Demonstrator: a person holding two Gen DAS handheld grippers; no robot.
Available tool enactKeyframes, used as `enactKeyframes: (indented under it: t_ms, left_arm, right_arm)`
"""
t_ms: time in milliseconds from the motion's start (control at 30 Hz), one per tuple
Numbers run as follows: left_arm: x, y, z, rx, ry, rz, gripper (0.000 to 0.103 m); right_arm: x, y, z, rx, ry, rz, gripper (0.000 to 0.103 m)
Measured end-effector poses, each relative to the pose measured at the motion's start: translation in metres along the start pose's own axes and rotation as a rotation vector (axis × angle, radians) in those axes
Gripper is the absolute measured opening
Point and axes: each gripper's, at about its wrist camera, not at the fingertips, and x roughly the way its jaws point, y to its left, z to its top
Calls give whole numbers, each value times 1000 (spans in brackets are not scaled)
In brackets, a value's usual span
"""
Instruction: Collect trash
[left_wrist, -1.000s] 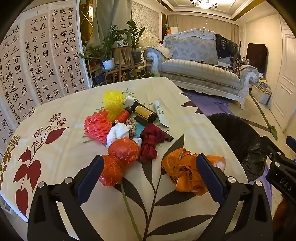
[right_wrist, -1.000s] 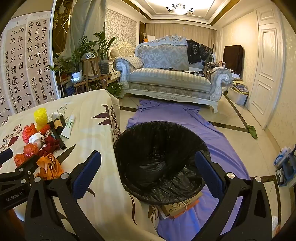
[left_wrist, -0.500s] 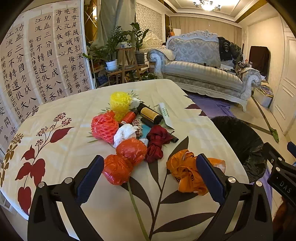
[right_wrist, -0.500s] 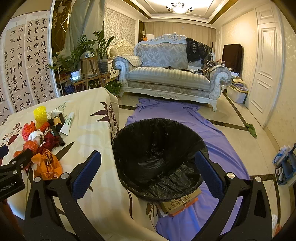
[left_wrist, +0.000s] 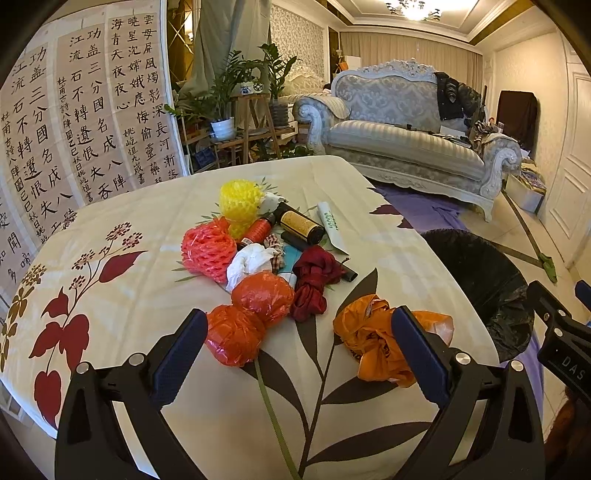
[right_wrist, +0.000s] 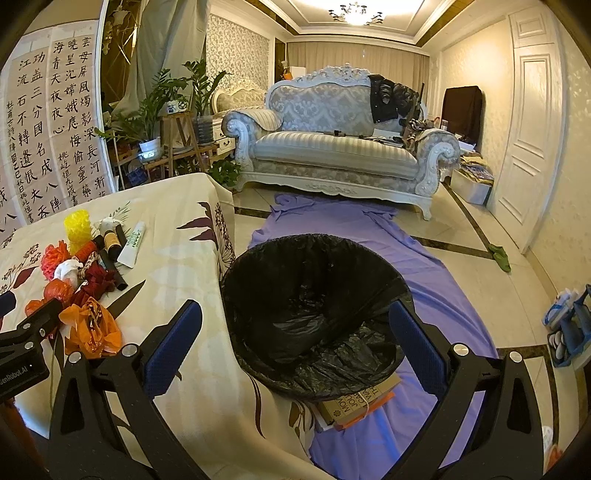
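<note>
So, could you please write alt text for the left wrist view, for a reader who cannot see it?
The open left gripper hovers over a floral tablecloth, facing a pile of trash: red plastic balls, an orange bag, yellow netting. A black-lined bin stands beyond the table's right edge.

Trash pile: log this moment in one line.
left gripper: open, above orange bag | right gripper: open, over bin | trash on table

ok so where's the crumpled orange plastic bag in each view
Left wrist: orange plastic bag low centre-right, partly behind the right finger of the left gripper.
Right wrist: bag at lower left, on the table.
Shared landmark: black-lined trash bin.
</note>
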Motion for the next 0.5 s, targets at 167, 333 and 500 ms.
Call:
enactKeyframes:
  t_ms: [167, 333, 500]
  left_arm:
    - [2, 1, -1, 0, 3, -3, 97]
    - [3, 0, -2, -1, 7, -4, 97]
    - [5, -1, -3, -2, 10, -7, 97]
  right_arm:
    - [1, -1, 0, 0, 2, 1, 99]
    - [1, -1, 0, 2, 1, 1, 99]
    - [1, -1, 0, 2, 2, 0, 99]
